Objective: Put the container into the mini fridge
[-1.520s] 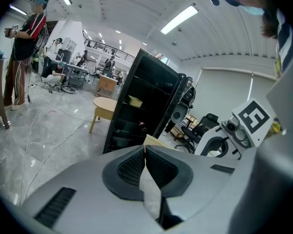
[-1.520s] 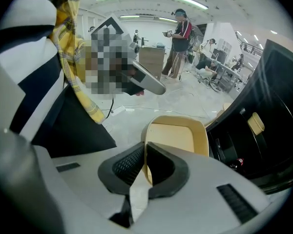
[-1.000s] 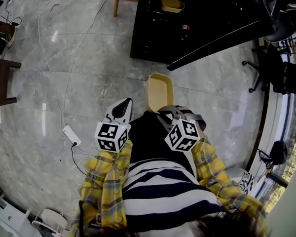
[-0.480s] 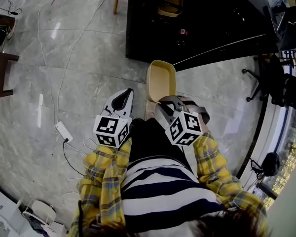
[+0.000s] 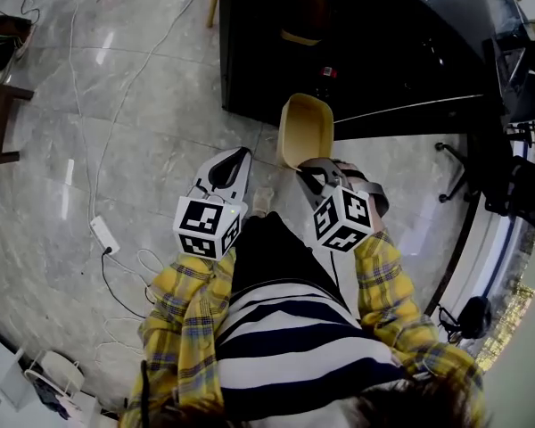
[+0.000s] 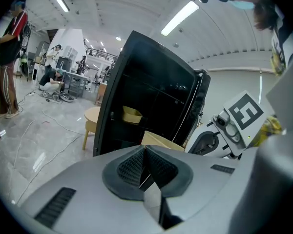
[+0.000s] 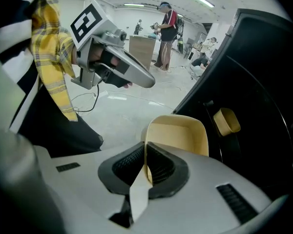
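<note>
My right gripper (image 5: pixel 309 171) is shut on the near rim of a pale yellow container (image 5: pixel 305 129), an empty tray held just in front of the black mini fridge (image 5: pixel 339 43). In the right gripper view the container (image 7: pixel 178 134) sticks out past the shut jaws of the right gripper (image 7: pixel 146 165), beside the fridge's dark inside (image 7: pixel 254 106). A second yellow container (image 7: pixel 227 121) sits on a shelf inside. My left gripper (image 5: pixel 229 165) hangs shut and empty over the floor, left of the tray. In the left gripper view the left gripper (image 6: pixel 144 165) points at the open fridge (image 6: pixel 146 106).
The fridge door (image 5: pixel 419 105) stands open to the right. A wooden stool (image 6: pixel 94 118) stands left of the fridge. Cables and a power strip (image 5: pixel 102 234) lie on the marble floor at left. People (image 6: pixel 10 57) stand in the far room.
The person has stepped toward the fridge. The right gripper has carried the container forward to the fridge opening, and the left gripper has moved along with it.
</note>
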`<state>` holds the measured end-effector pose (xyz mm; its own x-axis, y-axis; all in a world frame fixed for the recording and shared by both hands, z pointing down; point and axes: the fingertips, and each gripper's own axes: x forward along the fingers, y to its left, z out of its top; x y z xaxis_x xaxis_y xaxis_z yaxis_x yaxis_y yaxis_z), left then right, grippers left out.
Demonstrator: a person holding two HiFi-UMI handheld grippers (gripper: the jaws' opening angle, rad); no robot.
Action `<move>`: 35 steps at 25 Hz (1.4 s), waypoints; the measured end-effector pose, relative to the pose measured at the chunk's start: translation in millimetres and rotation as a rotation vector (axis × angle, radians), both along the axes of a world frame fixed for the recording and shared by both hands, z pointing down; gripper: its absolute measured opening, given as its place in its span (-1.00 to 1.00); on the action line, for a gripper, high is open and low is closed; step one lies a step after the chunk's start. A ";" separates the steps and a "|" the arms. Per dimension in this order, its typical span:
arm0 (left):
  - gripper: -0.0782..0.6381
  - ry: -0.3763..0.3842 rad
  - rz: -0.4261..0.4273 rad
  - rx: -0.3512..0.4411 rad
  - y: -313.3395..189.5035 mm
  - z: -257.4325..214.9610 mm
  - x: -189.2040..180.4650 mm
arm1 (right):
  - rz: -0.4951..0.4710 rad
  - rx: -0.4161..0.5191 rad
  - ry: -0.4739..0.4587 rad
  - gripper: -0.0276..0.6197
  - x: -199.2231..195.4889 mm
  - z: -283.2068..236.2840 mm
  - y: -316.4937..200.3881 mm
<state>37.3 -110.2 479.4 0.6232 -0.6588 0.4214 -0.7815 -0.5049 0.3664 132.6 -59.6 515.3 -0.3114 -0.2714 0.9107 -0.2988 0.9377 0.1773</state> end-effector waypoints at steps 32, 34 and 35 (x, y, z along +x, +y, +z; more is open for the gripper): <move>-0.73 -0.021 -0.001 0.138 -42.7 -81.6 5.3 | -0.206 0.098 0.031 -0.80 -5.7 -111.5 -11.3; -0.73 -0.022 -0.007 0.150 -42.0 -86.4 0.9 | -0.215 0.112 0.031 -0.80 -8.3 -121.9 -9.6; -0.73 -0.020 -0.010 0.157 -41.7 -89.3 -1.5 | -0.220 0.121 0.032 -0.80 -9.6 -127.3 -9.3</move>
<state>35.8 -151.9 390.1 0.6086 -0.7238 0.3251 -0.7933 -0.5469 0.2675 123.0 -69.0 388.0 -0.3461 -0.3084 0.8860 -0.0827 0.9508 0.2986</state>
